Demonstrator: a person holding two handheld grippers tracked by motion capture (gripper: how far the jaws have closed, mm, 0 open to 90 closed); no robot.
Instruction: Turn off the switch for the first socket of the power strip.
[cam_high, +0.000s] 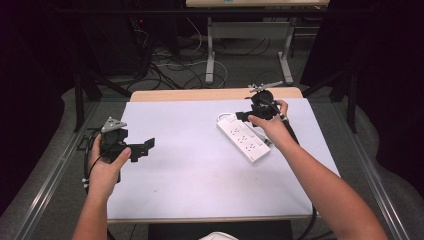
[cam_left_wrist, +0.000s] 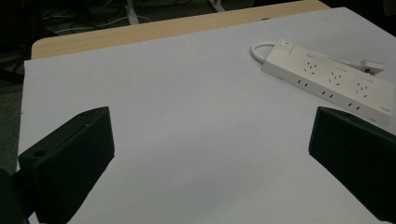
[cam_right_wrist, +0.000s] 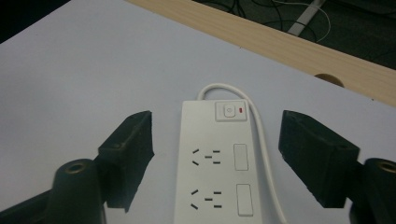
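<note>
Dark lab room, cable clutter on the floor behind, wooden table (cam_high: 210, 94) mostly covered by a pale lavender-white sheet (cam_high: 200, 165). Target looks like the white plastic power strip (cam_high: 243, 139), lying flat and diagonal on the right half of the sheet, with its white cord (cam_right_wrist: 261, 135) looped round the switch end and running down one side. Right gripper (cam_high: 243, 116) sits over the far switch end; right gripper view has both jaws spread wide, one either side of the strip body, holding nothing, and I can't tell whether they touch the sheet. Rocker switch with red indicator (cam_right_wrist: 230, 111) sits dead ahead between them, sockets look empty. Left gripper (cam_high: 145, 146) hangs over the left side of the sheet, well apart from the strip, jaws wide open, nothing in them. My read: early stage, approach done, no grasp or press made yet; closing on the strip or hitting the switch is all left to do.
</note>
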